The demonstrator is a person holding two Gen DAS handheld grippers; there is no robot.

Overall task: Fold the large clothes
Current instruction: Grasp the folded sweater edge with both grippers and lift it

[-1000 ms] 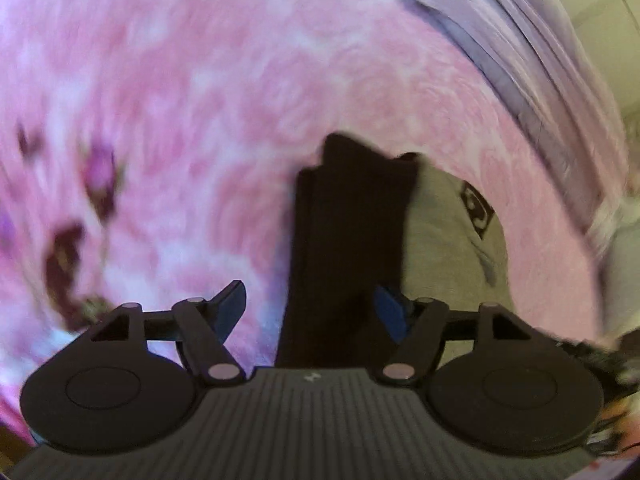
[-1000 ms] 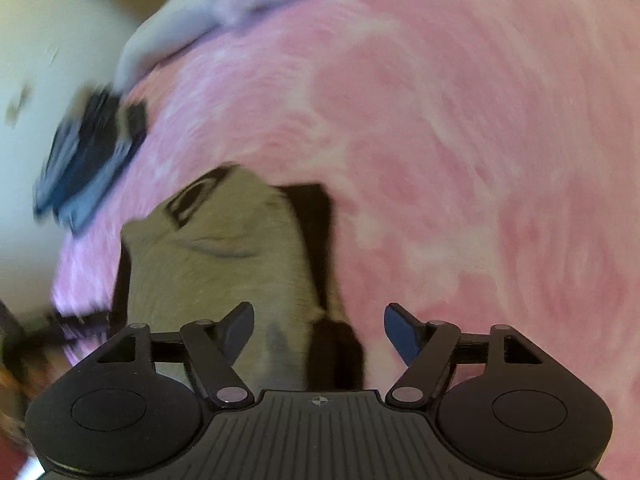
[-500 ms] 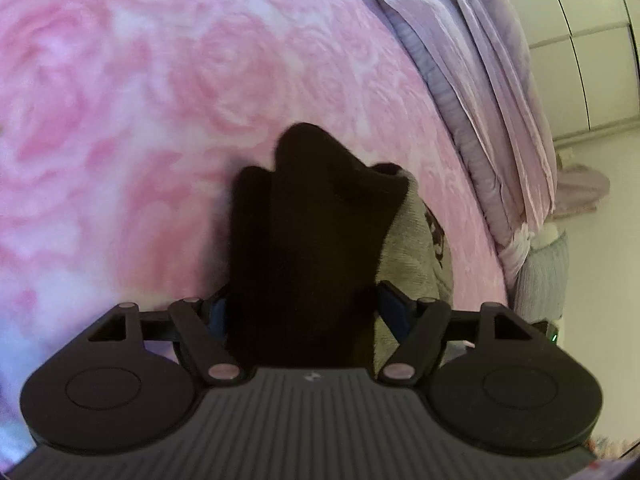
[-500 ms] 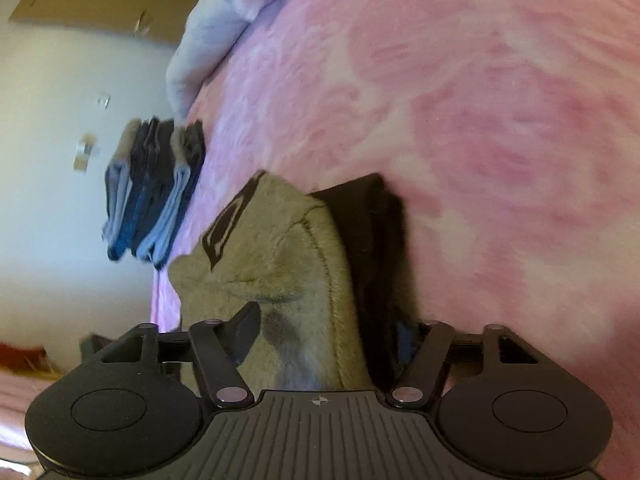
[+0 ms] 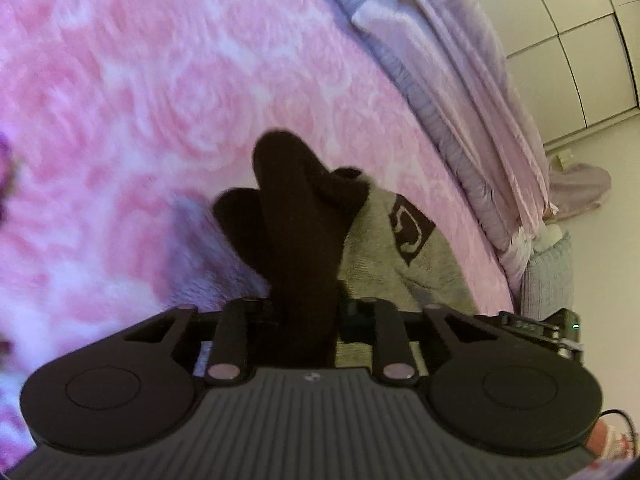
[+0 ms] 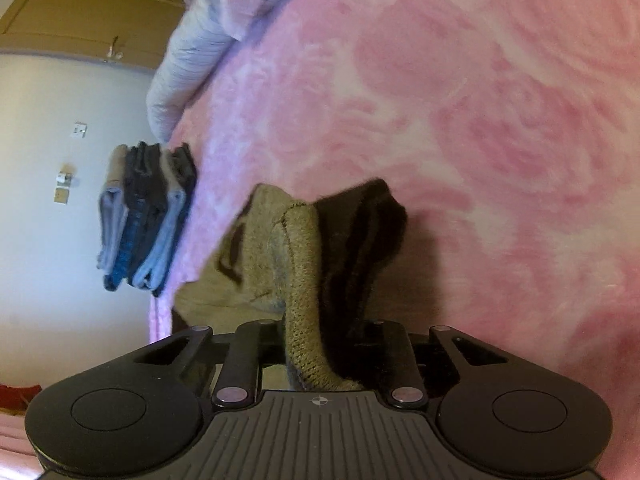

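Note:
A folded grey knit garment (image 5: pixel 404 264) with a dark patch and a dark brown part (image 5: pixel 296 216) lies on the pink rose-patterned bedspread (image 5: pixel 168 80). My left gripper (image 5: pixel 306 308) is closing, its jaws pinching the bunched dark brown cloth. In the right wrist view the same garment shows its tan-grey knit edge (image 6: pixel 304 280) and dark brown fold (image 6: pixel 360 232). My right gripper (image 6: pixel 326 336) is closing too, its jaws squeezing both layers. The fingertips of both grippers are hidden in the cloth.
A stack of folded jeans and grey clothes (image 6: pixel 144 220) stands at the bed's left edge. Lilac bedding (image 5: pixel 452 80) lies along the far side, with a grey cushion (image 5: pixel 548 276) and white cupboard doors (image 5: pixel 580 40) beyond. A pale wall (image 6: pixel 60 120) is left of the bed.
Both grippers went from wide open around the garment to pinched on it. The cloth now bunches up between each pair of jaws, and both views have swung slightly.

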